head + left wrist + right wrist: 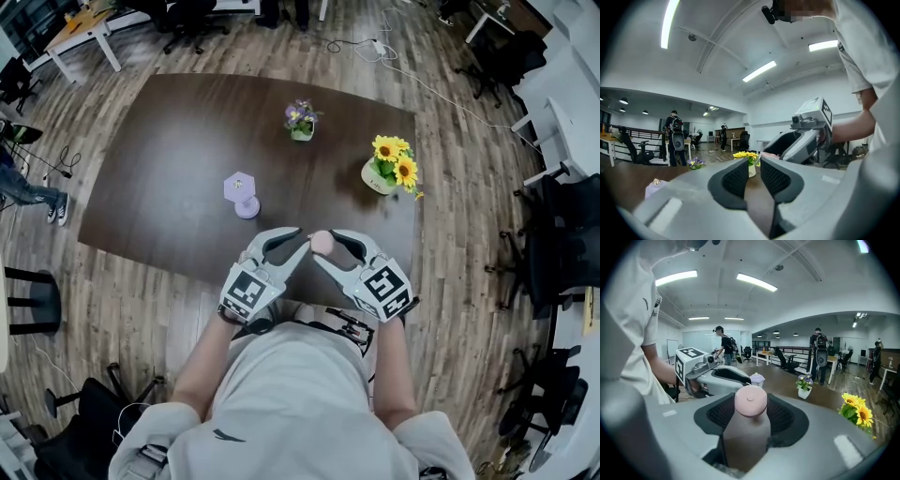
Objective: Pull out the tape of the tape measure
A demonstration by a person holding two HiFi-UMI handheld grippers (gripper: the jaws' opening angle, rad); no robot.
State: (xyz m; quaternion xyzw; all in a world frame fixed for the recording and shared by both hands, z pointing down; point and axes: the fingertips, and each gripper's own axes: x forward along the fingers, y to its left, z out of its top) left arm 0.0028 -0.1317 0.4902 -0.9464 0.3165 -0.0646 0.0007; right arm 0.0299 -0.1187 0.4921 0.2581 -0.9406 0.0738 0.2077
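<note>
Over the near edge of the table (187,169), the left gripper (753,165) points inward to the right. Its jaws are only a sliver apart with nothing between them, just bare tabletop showing through the slit. Just beyond its tips, to the right and all but touching them, sits the tape measure (751,401), a small round pink case with a button at the centre of its flat face. It is pinched at the very tips of the right gripper (751,414), whose pads press on either side of the case. The two claws meet nose to nose in a shallow V. I can't spot the tape's tab from anywhere, so I'd guess the left claw, the free one and right beside the case, must find it on the rim and draw leftward, away from the right claw.
</note>
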